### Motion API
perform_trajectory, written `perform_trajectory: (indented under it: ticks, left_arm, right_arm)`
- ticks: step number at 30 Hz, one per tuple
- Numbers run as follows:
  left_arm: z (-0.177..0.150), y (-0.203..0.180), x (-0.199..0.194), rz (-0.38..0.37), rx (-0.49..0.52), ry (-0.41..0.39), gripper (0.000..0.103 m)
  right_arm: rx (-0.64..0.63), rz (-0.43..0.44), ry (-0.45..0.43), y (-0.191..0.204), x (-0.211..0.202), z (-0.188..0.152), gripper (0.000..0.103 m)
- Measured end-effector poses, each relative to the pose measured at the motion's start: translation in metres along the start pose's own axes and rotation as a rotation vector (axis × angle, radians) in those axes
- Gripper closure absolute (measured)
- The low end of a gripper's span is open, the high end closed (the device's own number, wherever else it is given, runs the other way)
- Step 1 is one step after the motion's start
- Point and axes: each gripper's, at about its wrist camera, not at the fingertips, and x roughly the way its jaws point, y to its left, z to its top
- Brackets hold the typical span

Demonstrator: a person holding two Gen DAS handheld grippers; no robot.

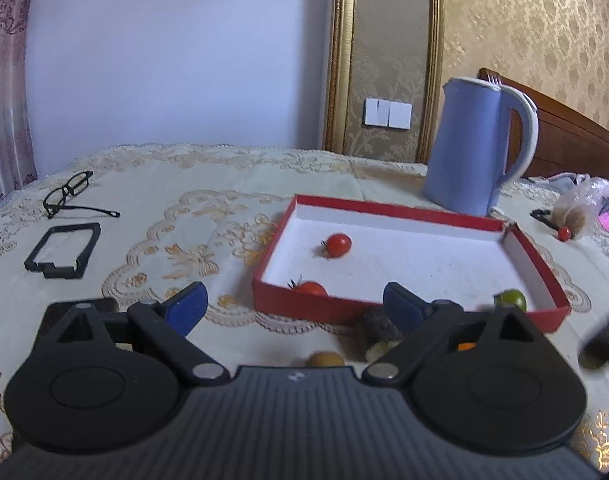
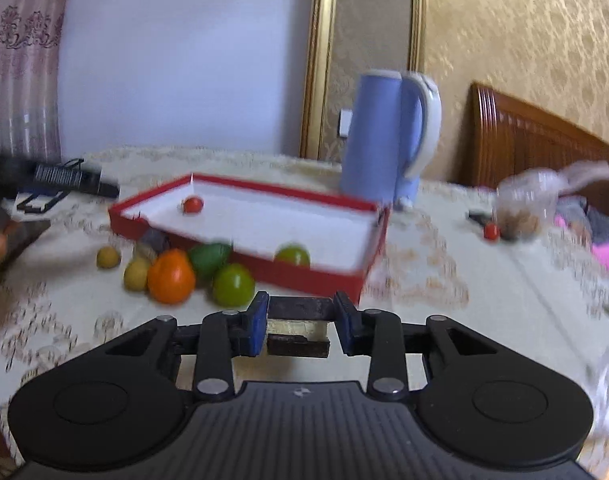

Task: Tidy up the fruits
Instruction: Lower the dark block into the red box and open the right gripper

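A red box (image 1: 304, 306) with a white inside lies on the tablecloth; it holds two red tomatoes (image 1: 338, 245) (image 1: 311, 289) and a green fruit (image 1: 511, 300). My left gripper (image 1: 294, 306) is open and empty in front of the box's near wall. A dark cut piece (image 1: 378, 330) and a yellowish fruit (image 1: 325, 359) lie between its fingers. My right gripper (image 2: 300, 322) is shut on a dark-skinned cut piece with pale flesh (image 2: 298, 326), held just before the box (image 2: 304, 276). An orange fruit (image 2: 171, 276), green fruits (image 2: 232, 285) and yellow fruits (image 2: 136, 275) lie left of it.
A blue kettle (image 1: 470, 146) stands behind the box. Glasses (image 1: 70, 194) and a black frame (image 1: 62, 250) lie at the left. A plastic bag (image 2: 522, 208) and a loose tomato (image 2: 491, 231) lie at the right, by a wooden headboard (image 2: 536, 140).
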Motion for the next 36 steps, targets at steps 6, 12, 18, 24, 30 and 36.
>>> perform_trajectory:
  ticks: [6, 12, 18, 24, 30, 36]
  left_arm:
    - [-0.01, -0.002, -0.007, 0.028, 0.036, -0.014, 0.008]
    - [-0.017, 0.015, -0.012, 0.02, 0.003, -0.014, 0.007]
    - [-0.02, 0.032, -0.008, -0.001, -0.04, 0.0, 0.007]
    - [-0.02, 0.043, -0.008, -0.043, -0.064, -0.016, 0.0]
    - [-0.025, 0.03, -0.008, -0.045, 0.066, -0.001, 0.0]
    - [-0.036, 0.007, -0.012, 0.05, 0.274, -0.069, 0.0]
  right_arm:
    - [0.029, 0.019, 0.006, -0.011, 0.054, 0.043, 0.069]
    - [0.077, -0.035, 0.081, -0.023, 0.132, 0.071, 0.069]
    - [0.119, -0.113, 0.166, -0.034, 0.186, 0.076, 0.066]
    - [0.176, -0.072, 0.087, -0.026, 0.122, 0.061, 0.042]
    - [0.113, 0.002, -0.046, 0.011, 0.032, 0.027, 0.032]
    - [0.061, -0.036, -0.006, 0.03, 0.018, -0.005, 0.02]
